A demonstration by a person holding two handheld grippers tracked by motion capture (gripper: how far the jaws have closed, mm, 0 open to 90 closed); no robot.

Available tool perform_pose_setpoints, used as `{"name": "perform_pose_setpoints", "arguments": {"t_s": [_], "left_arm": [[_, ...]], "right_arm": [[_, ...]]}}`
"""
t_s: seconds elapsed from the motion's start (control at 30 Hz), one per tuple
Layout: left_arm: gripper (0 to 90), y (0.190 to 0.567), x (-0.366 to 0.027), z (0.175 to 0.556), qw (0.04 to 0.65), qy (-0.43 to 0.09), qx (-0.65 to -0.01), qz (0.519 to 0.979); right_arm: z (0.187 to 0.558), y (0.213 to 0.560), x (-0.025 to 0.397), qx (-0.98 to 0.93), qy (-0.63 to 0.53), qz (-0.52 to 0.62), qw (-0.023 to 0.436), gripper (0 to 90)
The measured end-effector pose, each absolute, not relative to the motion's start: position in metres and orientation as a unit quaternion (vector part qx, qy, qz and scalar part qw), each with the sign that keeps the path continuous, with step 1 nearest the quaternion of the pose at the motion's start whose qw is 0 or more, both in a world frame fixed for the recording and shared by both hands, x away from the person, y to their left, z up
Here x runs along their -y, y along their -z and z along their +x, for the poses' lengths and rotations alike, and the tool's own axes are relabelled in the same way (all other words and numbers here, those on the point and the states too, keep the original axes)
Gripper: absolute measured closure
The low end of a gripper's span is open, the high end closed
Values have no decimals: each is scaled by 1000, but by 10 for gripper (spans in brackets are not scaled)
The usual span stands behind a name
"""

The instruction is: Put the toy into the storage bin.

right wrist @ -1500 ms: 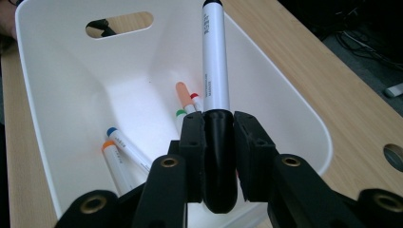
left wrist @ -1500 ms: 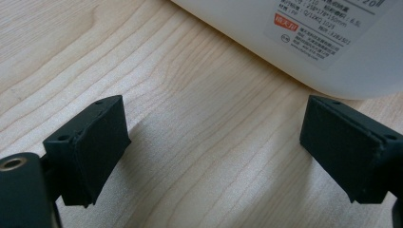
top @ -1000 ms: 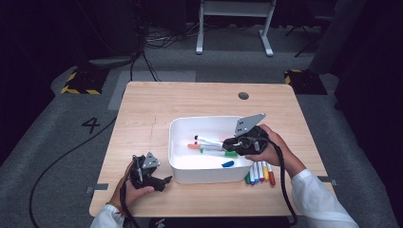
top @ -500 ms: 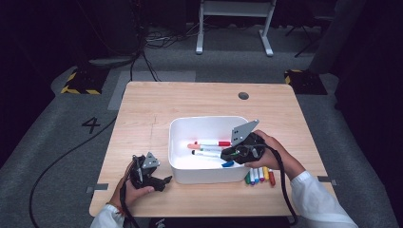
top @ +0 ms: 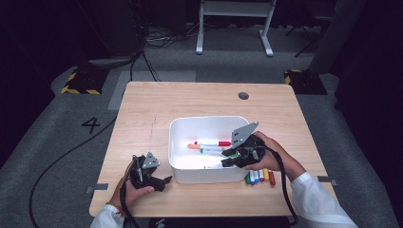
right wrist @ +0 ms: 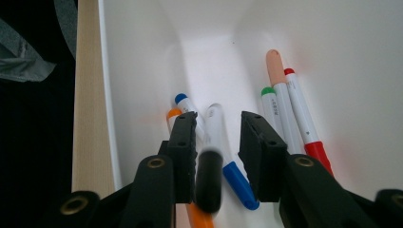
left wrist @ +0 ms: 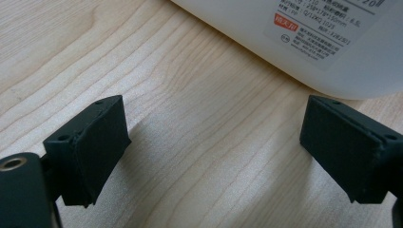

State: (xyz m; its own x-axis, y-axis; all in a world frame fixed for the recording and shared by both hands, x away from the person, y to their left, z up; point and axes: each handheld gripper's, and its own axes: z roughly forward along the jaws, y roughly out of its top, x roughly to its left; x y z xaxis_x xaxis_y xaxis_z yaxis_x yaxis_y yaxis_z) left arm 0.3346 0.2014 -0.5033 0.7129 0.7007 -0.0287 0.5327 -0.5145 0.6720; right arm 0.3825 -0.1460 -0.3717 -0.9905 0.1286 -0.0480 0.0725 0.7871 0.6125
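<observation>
Dark lab floor around a pale wood table (top: 142,118); white bin (top: 183,137) sits centre-right on it. I'm running marker sorting: loose markers go from the table into the bin.

Right gripper (top: 231,158) is over the bin's near-right corner, nose angled down inside. In the right gripper view its jaws stand partly open, and a black-capped marker (right wrist: 208,179) sits blurred between them. It looks freed or just slipping out, so I judge this as the drop, though I can't tell for sure whether a pad touches it. Below lie a blue-capped marker (right wrist: 237,183), 2 more with blue and orange tips against the wall, and 3 by the far side: green, peach, red (right wrist: 304,128).

Left gripper (top: 151,176) rests on the table near the bin's front-left corner, jaws wide apart and holding nothing; the bin's label (left wrist: 323,33) shows ahead of it.

5 loose markers (top: 259,176) lie in a row on the table just beside the bin's front-right corner, under my right hand.

To do this step well:
- Open wider before lifting, so the pads don't drag the marker back out.
- Stay low inside the wall so it lands flat, no bounce.
- Lift straight up, clear the rim, then drop to the row.
- Take 1 marker at a time from the row's outer end.
</observation>
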Motion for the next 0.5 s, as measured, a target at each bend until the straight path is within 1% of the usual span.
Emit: {"name": "perform_pose_setpoints", "arguments": {"t_s": [0.43, 0.5], "left_arm": [[91, 503, -201, 335, 339, -124, -358, 861], [91, 503, -202, 335, 338, -127, -357, 861]], "right_arm": [[382, 361, 164, -931, -347, 81, 80, 563], [380, 357, 171, -928, -349, 91, 94, 534]]}}
